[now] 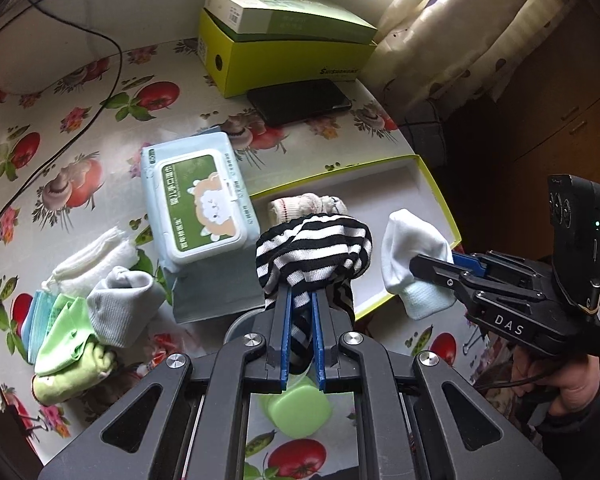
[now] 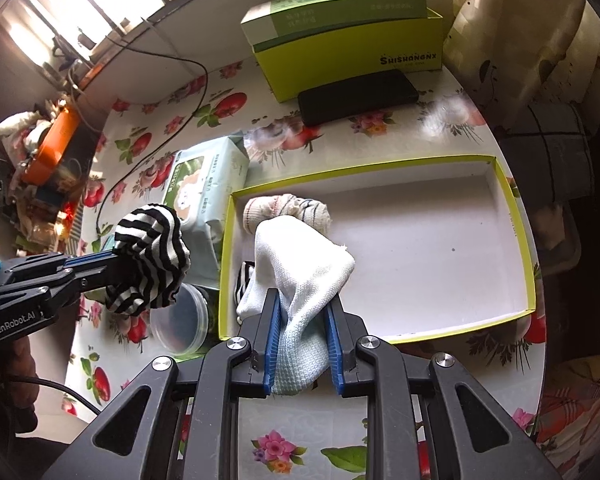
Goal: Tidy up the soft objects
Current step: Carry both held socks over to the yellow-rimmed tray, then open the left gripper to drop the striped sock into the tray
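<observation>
Daylight from window (image 2: 80, 8) upper left; tablecloth (image 2: 452, 116) glare; fisheye edges dark, bent.

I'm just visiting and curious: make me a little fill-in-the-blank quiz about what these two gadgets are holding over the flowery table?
1. The left gripper is shut on a sock with black and ____ stripes.
2. The right gripper is clamped on a pale ____.
3. One rolled sock already lies inside the shallow box with the ____ rim.
4. The wet-wipes pack lies ____ that box, on the tablecloth.

Missing words: white; sock; yellow-green; outside
</observation>
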{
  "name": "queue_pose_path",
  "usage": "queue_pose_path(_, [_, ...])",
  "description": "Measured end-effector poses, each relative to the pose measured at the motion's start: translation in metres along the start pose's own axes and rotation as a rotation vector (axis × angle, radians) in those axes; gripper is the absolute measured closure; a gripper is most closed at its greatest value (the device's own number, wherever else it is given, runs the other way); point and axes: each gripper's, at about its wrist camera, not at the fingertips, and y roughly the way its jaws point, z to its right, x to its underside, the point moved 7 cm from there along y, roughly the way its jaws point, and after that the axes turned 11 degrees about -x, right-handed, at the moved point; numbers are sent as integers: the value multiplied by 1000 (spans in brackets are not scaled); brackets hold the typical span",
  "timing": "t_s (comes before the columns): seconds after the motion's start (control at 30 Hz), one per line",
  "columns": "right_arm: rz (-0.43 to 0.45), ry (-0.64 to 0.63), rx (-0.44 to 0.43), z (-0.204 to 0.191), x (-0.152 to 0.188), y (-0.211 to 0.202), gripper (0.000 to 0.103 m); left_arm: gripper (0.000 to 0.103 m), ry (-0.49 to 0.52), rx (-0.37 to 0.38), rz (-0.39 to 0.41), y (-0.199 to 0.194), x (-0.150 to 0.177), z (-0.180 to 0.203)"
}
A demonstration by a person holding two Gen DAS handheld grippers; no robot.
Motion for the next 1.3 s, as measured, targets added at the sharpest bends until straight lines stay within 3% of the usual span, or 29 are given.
queue_pose_path(0.5, [-10, 64, -2, 30, -5, 15, 83, 93, 75, 7, -107, 53, -16, 38])
queue_pose_path(0.83, [-49, 88, 34, 47, -5, 30, 83, 91, 66, -6, -214, 89, -16, 41])
queue_pose_path(0.93, [-54, 95, 37, 50, -5, 32, 83, 89, 62, -6, -199, 85, -17, 42])
queue_pose_path(1.03, [-59, 95, 34, 49, -6, 34, 83, 77, 56, 3, -166, 75, -21, 42])
queue_pose_path(1.3, [-136, 77, 1, 39, 4, 57, 82, 76, 21, -1, -98, 48, -28, 30])
